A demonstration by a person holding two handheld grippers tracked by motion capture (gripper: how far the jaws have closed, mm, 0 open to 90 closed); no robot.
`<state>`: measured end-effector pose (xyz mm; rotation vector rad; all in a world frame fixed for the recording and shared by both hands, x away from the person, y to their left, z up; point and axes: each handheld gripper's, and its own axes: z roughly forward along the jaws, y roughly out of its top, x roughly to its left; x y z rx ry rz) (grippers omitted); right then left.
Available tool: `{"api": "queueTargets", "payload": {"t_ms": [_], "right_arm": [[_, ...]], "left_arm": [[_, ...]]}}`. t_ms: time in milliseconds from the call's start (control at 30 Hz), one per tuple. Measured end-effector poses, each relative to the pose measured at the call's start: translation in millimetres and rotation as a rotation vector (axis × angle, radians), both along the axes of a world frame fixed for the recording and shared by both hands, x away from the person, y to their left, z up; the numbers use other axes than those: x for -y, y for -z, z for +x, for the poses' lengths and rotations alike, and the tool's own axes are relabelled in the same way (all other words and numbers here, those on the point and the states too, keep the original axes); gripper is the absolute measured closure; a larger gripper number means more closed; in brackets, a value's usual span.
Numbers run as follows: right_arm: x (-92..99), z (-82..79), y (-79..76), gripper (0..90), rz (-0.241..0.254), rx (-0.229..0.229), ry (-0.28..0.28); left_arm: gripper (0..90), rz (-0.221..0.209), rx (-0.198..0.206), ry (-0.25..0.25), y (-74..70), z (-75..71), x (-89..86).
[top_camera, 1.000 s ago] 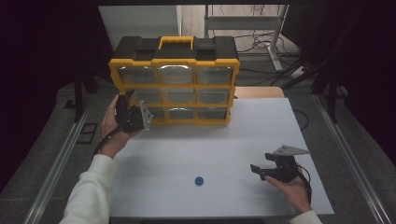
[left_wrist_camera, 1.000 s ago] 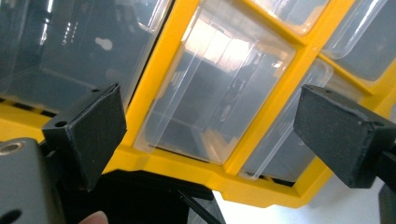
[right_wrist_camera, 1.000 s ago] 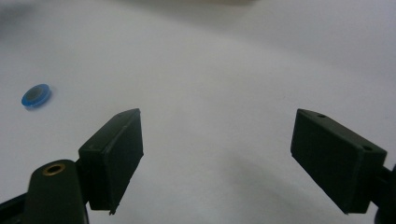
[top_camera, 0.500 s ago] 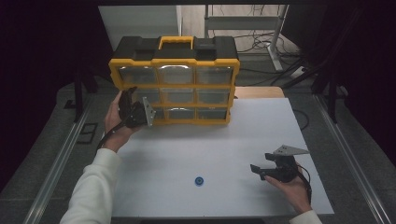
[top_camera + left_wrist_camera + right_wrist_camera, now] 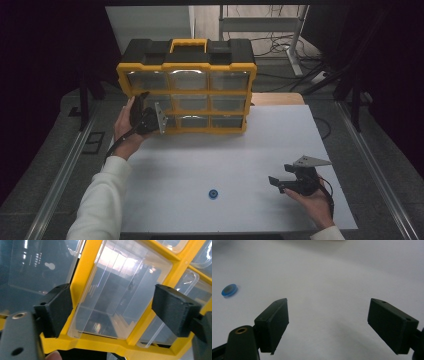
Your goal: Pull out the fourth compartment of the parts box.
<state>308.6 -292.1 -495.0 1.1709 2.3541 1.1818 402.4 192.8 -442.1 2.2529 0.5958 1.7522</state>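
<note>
A yellow and black organizer case [image 5: 186,85] with clear plastic drawers is seen standing upright at the far side of the white table [image 5: 240,150], its yellow carry handle [image 5: 187,45] on top. The left claw [image 5: 150,120] is held by the left hand [image 5: 127,125] at the lower left corner of the case, in front of the bottom and middle drawers of the left column. In the left gripper view the left claw [image 5: 112,312] is spread wide, and a clear drawer [image 5: 117,292] is framed between its two black jaws; the yellow frame [image 5: 86,280] of the case is just behind the left jaw, but whether the jaws touch the case cannot be told. No object is held in this claw. The right claw [image 5: 276,182] is held by the right hand [image 5: 312,197] low over the near right part of the table, well apart from the case, and its grey three-cornered plate [image 5: 310,161] is seen on top. In the right gripper view the right claw [image 5: 328,325] is also opened wide and nothing is held between the jaws. A small blue ring [image 5: 213,193] is lying flat on the table near the front edge, to the left of the right claw; in the right gripper view the same ring [image 5: 229,290] is seen at the far left, apart from the jaws.
</note>
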Motion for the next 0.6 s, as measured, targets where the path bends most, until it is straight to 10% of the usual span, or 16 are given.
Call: {"api": "queueTargets", "payload": {"t_ms": [600], "right_arm": [[1.3, -0.6, -0.3, 17.8, -0.002, 0.001, 0.006]], "left_arm": [[48.6, 0.02, 0.058, 0.008, -1.5, -1.9, -3.0]]}}
